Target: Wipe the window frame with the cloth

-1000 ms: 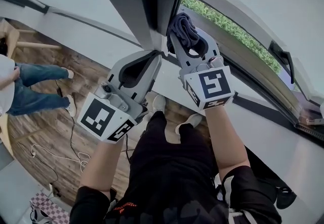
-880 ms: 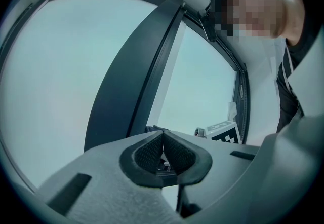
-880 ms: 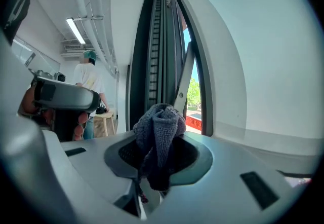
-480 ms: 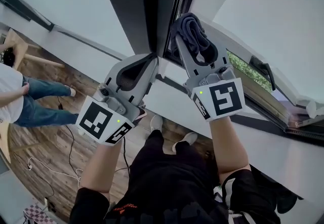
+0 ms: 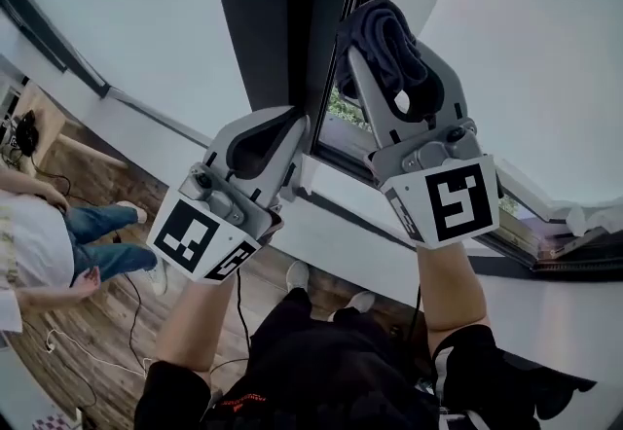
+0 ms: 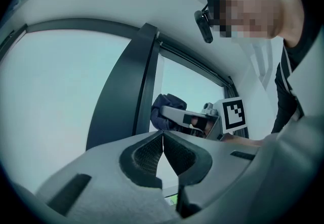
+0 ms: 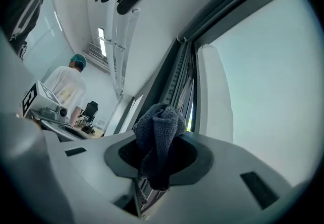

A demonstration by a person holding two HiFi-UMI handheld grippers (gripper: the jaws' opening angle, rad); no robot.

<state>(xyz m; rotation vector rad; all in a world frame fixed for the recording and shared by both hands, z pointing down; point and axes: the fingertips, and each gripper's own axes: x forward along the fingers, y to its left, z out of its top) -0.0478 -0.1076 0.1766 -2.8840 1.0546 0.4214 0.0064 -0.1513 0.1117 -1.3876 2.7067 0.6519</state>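
In the head view my right gripper (image 5: 382,44) is shut on a bunched dark grey cloth (image 5: 378,29), and the cloth is pressed against the dark vertical window frame (image 5: 282,19) at the sash gap. The right gripper view shows the same cloth (image 7: 159,132) bulging out of the jaws of the right gripper (image 7: 157,153), with the frame's channel (image 7: 178,83) just beyond. Lower and to the left, my left gripper (image 5: 300,119) is shut on nothing, its tips at the foot of the frame. In its own view the left gripper (image 6: 163,137) has its pads together beside the frame (image 6: 126,86).
An open white sash (image 5: 526,49) lies right of the frame, with a sill (image 5: 545,224) below it. A person in jeans (image 5: 44,248) stands on the wooden floor at the left, near cables (image 5: 58,345). Another person (image 7: 71,83) is far back in the room.
My right gripper has slid the cloth upward along the frame, and the head view has tilted up with it. The left gripper has stayed near the frame's foot.
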